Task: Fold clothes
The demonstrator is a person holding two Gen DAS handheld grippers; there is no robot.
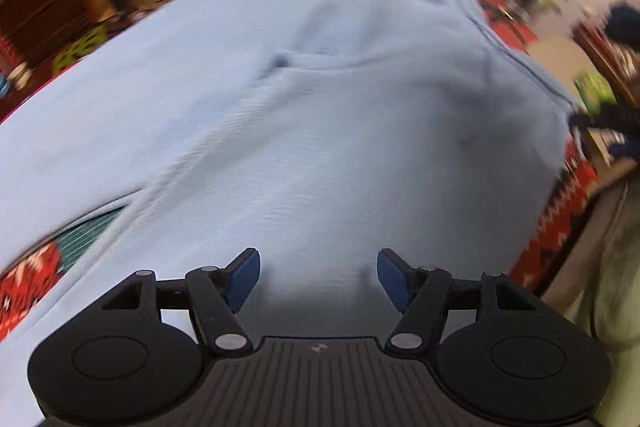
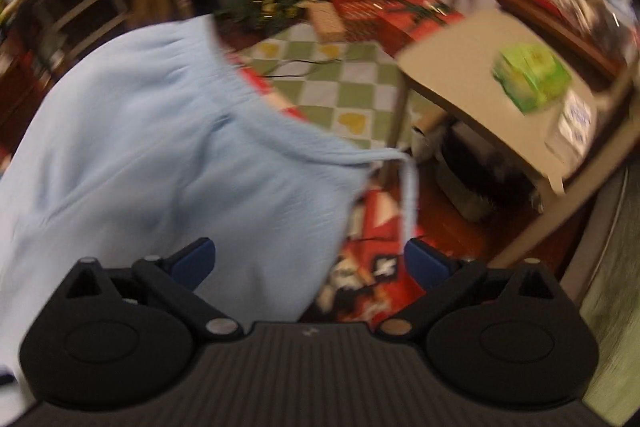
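Left claw (image 1: 318, 279): jaws stand apart, blue pads (image 1: 244, 277) clear of everything, nothing gripped. It hangs over the light blue garment (image 1: 300, 115), which fills nearly the whole left wrist view and lies spread beneath it. At that view's lower left edge a strip of green ruled mat (image 1: 94, 229) and a red patterned cloth (image 1: 24, 287) show from under the garment.

Right claw (image 2: 310, 265): jaws wide apart, empty. Only the right wrist view shows the garment's gathered edge and its drawstring (image 2: 408, 195), which hangs down just beside the claw's right pad (image 2: 426, 263); whether they touch cannot be told. This view alone also shows a green and white checkered floor mat (image 2: 340, 87) and a beige side table (image 2: 480, 99) carrying a green packet (image 2: 530, 77).

Both views are motion-blurred. No writing or brand is legible; a white label at the table's end is unreadable.
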